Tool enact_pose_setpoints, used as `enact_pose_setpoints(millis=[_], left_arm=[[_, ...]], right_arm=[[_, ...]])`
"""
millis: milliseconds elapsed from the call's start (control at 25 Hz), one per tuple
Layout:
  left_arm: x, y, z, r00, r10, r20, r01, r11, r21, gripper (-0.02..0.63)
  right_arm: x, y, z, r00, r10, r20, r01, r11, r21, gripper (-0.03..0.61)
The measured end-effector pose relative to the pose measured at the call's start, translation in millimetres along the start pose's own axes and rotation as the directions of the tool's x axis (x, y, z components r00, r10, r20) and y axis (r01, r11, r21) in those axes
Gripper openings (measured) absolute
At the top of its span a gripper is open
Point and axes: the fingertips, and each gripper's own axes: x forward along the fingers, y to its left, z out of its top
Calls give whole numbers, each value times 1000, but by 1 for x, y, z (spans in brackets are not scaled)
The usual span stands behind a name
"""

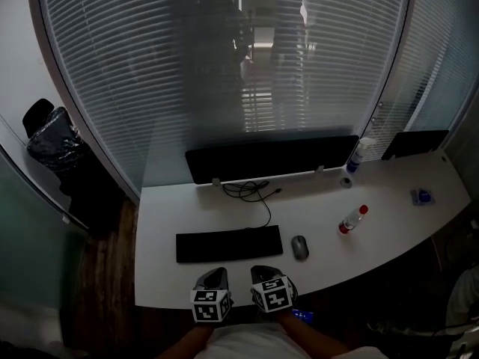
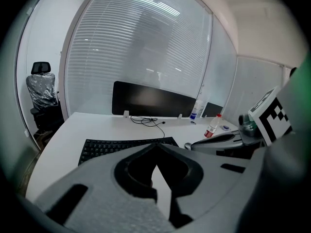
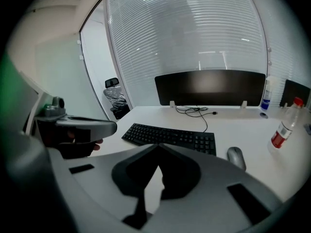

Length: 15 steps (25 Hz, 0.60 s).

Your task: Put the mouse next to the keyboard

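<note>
Left gripper (image 1: 215, 277) beside right gripper (image 1: 264, 273) (seemingly down-tilted)

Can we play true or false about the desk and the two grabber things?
1. The mouse lies on the desk, just right of the keyboard. True.
2. The right gripper is holding the mouse. False: its jaws are shut on nothing, and the mouse lies apart from it.
3. The red-capped bottle stands left of the keyboard. False: it stands to the right, past the mouse.
4. A black cable lies between the monitor and the keyboard. True.
5. The left gripper is wide open. False: its jaws are together, empty.
</note>
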Motion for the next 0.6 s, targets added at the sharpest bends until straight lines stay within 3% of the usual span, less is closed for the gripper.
enact_pose_setpoints(millis=[600], left_arm=[[-5, 4, -6, 1000, 15, 3, -15, 1000, -8, 5]], right_arm=[[4, 9, 0, 1000, 28, 10, -27, 999, -24, 2]])
